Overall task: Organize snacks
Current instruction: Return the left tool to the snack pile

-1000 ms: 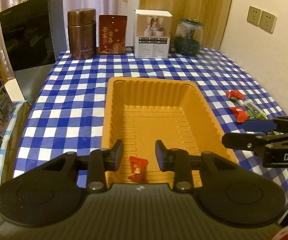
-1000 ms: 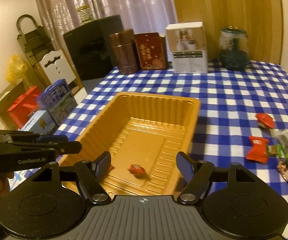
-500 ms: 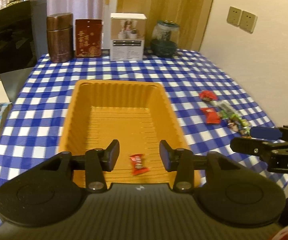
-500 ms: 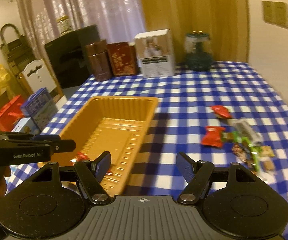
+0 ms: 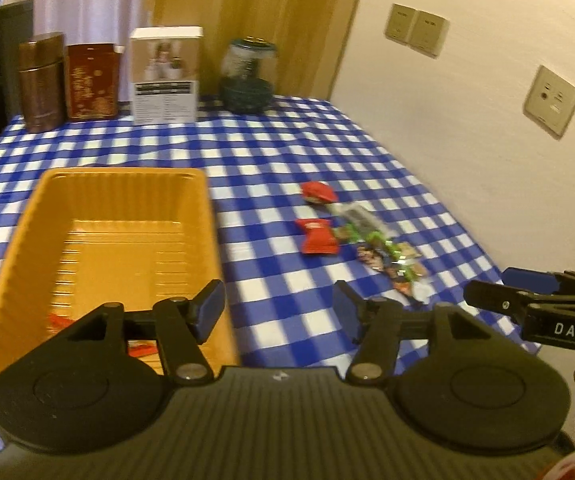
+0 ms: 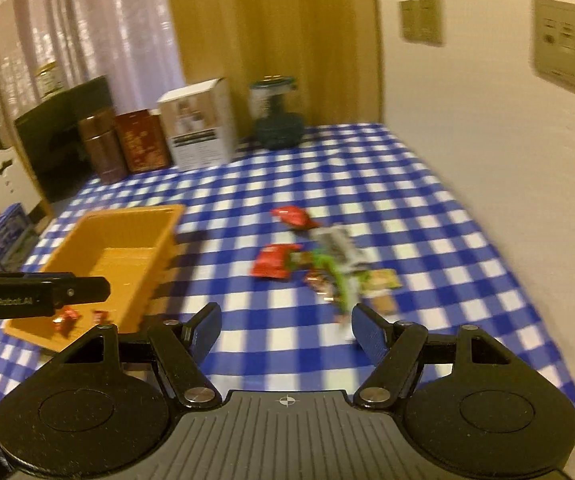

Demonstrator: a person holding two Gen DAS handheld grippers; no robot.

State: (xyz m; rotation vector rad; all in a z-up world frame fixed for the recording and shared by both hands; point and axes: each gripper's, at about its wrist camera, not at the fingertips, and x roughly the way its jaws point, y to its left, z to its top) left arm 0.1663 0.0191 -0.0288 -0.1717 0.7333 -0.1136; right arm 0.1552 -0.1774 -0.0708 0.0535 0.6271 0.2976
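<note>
Checked tablecloth (image 5: 287, 152), red-wrapped snacks (image 5: 317, 236); left fingers (image 5: 211, 308) opening, empty; right fingers (image 6: 367, 334) spread

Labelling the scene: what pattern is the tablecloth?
The tablecloth is blue-and-white checked, clearest in the left wrist view.

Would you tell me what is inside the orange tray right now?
Two small red candies lie near the orange tray's front end; the left gripper covers part of that corner in its own view.

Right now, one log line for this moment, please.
left tongs: opening, empty | right tongs: open, empty | tray: red candies inside | snack pile: on cloth
</note>
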